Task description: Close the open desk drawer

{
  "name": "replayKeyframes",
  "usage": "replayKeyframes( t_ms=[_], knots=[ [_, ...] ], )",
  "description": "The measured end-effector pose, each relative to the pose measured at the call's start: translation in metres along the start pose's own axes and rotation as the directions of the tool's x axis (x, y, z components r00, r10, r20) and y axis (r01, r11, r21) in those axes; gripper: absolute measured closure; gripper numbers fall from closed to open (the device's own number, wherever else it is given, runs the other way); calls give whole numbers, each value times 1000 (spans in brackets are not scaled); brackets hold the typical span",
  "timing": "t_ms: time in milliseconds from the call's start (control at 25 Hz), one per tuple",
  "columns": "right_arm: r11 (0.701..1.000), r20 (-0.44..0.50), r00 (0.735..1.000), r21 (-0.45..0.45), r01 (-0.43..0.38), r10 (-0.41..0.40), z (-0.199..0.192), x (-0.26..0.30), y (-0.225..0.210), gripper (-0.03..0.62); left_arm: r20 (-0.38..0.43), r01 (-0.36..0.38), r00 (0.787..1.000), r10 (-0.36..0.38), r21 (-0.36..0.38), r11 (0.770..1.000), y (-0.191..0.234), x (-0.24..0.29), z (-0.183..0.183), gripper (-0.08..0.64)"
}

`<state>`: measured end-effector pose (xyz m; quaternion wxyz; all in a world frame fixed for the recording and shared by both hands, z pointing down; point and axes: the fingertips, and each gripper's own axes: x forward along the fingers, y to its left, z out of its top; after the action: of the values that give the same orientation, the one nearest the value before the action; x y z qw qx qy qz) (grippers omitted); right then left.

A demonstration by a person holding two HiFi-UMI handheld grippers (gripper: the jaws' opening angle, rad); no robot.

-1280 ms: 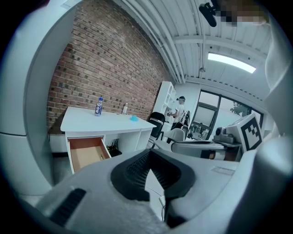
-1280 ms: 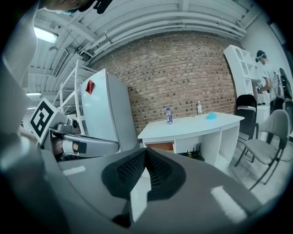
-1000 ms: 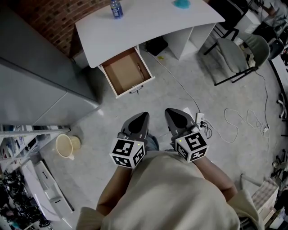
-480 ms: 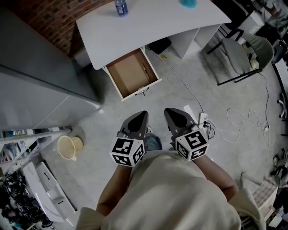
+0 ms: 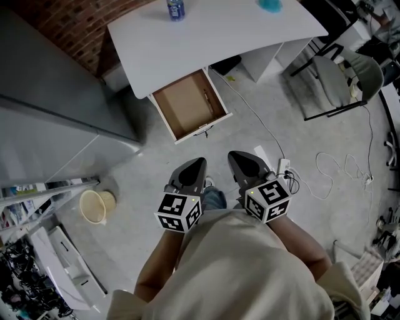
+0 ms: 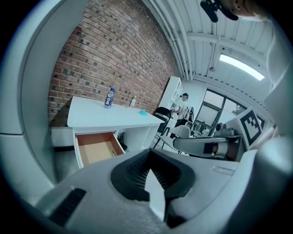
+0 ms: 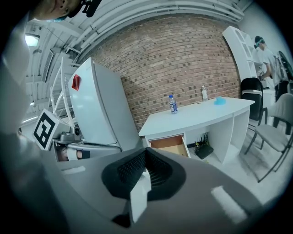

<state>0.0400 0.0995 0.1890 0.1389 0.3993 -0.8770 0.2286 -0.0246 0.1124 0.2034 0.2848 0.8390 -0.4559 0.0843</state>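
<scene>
The white desk (image 5: 206, 37) stands ahead against the brick wall. Its wooden drawer (image 5: 189, 103) is pulled out, with the white front and small handle (image 5: 204, 129) toward me. In the head view my left gripper (image 5: 199, 162) and right gripper (image 5: 234, 156) are held side by side over the floor, well short of the drawer front. Both are shut with nothing between the jaws. The left gripper view shows the open drawer (image 6: 95, 148) to the lower left of its jaws. The right gripper view shows the drawer (image 7: 171, 144) just above its jaws.
A bottle (image 5: 175, 9) and a blue object (image 5: 270, 5) sit on the desk. A grey fridge (image 5: 44, 119) stands left of the drawer. A chair (image 5: 342, 78) is at the right, cables and a power strip (image 5: 282, 167) lie on the floor, a basket (image 5: 94, 204) at the lower left.
The desk and open drawer have shifted down and right in the head view as I come closer. Both grippers stay shut, side by side, in the same spot of the picture.
</scene>
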Motion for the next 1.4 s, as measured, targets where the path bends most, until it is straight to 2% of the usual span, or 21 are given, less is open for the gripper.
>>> replayKeyframes(
  t_ms=[480,840,1040,1400],
  knots=[
    [997,-41,999,68,-25,28,-17,27,12,591,-46,-9,999,6,-59,998,32,7,-22,563],
    [995,-72,997,103,-15,23,-36,49,-15,591,-79,-65,995,57,-107,992,43,25,-49,563],
    [993,-97,995,111,-25,36,-50,71,-30,591,-69,-106,993,96,-172,979,62,42,-65,563],
    [989,-148,986,135,-55,75,-85,103,-54,591,-59,-162,986,153,-210,964,92,77,-92,563]
  ],
)
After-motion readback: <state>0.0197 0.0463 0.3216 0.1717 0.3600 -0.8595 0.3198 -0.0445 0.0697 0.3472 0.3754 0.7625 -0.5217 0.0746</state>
